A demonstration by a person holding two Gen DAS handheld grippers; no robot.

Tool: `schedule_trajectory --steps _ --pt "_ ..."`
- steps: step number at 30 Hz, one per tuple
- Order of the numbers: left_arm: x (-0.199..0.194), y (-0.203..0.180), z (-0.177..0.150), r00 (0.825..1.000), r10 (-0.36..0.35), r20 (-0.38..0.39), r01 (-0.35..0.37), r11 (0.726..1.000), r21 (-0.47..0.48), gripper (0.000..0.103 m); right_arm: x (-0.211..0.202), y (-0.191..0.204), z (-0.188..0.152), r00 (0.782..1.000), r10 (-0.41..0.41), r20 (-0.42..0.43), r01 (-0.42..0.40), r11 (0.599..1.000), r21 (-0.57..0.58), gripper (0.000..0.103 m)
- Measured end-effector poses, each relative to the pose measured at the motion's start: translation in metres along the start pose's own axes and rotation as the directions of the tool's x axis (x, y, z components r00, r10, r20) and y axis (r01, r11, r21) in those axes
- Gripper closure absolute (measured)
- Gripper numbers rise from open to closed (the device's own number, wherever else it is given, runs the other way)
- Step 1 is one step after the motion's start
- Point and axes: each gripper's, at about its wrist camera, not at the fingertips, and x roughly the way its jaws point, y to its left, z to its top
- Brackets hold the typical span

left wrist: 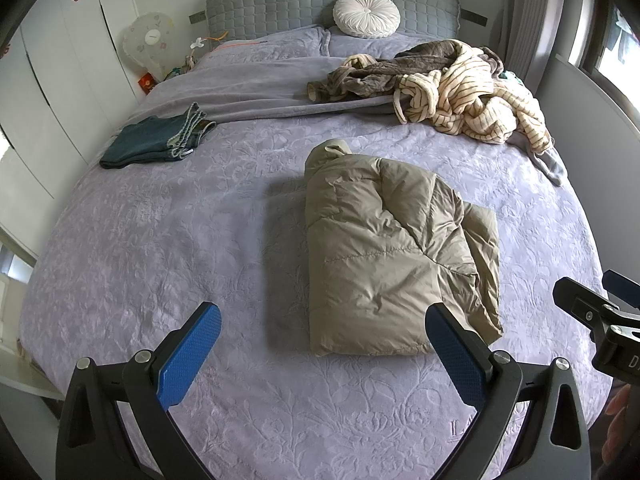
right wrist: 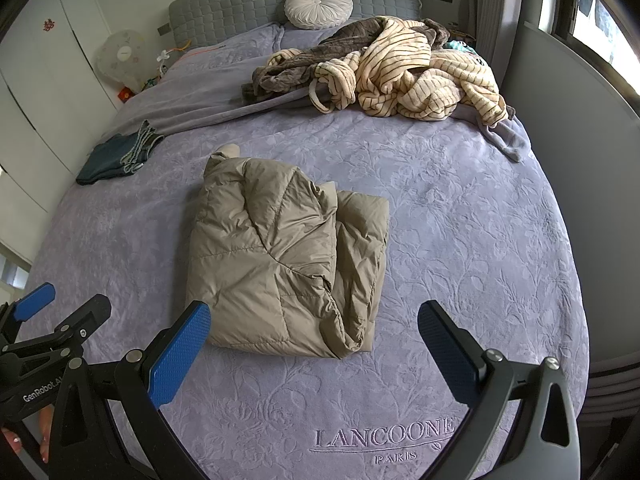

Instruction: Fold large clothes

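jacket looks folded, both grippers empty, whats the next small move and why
Probably carry the right gripper toward the striped robe heaped near the headboard. The tan puffer jacket already lies as a compact bundle, the jeans lie folded at the bed's left edge, and both the left gripper and the right are open and hold nothing.

bed (left wrist: 160, 240) (lavender cover) | puffer jacket (left wrist: 392, 256) | jeans (left wrist: 156, 140) | robes (left wrist: 460, 92) | cushion (left wrist: 366, 15)

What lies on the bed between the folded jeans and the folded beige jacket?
Nothing: between the jeans and the jacket there is only bare purple bedspread. Both wrist views show this.
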Motion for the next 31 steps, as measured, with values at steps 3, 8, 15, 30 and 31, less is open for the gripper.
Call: schedule_trajectory --steps 3,8,15,30,31 --pt "-0.0001 -0.0001 0.0 1.0 0.0 0.0 0.0 1.0 -0.002 0.001 -0.0002 -0.0003 -0.0005 1.0 0.0 0.0 0.0 1.0 -0.001 0.0" --pt "0.0003 -0.0001 0.0003 1.0 0.001 -0.002 -0.001 1.0 0.0 0.001 -0.0002 -0.0001 -0.0004 1.0 0.0 0.0 0.0 1.0 -0.002 0.0" --pt "0.0003 0.0001 0.0007 1.0 0.0 -0.001 0.0 1.0 -0.001 0.001 -0.0002 -0.0001 -0.0007 1.0 0.0 0.0 0.0 1.0 -0.001 0.0" --pt "-0.001 0.0017 -0.0037 1.0 -0.003 0.007 0.003 1.0 0.011 0.001 -0.0005 0.0007 -0.0011 1.0 -0.001 0.0 0.001 1.0 0.0 0.0" --pt "-0.0005 0.0013 -0.004 1.0 -0.004 0.007 0.004 1.0 0.011 0.001 -0.0004 0.0006 -0.001 1.0 -0.001 0.0 0.001 1.0 0.0 0.0"
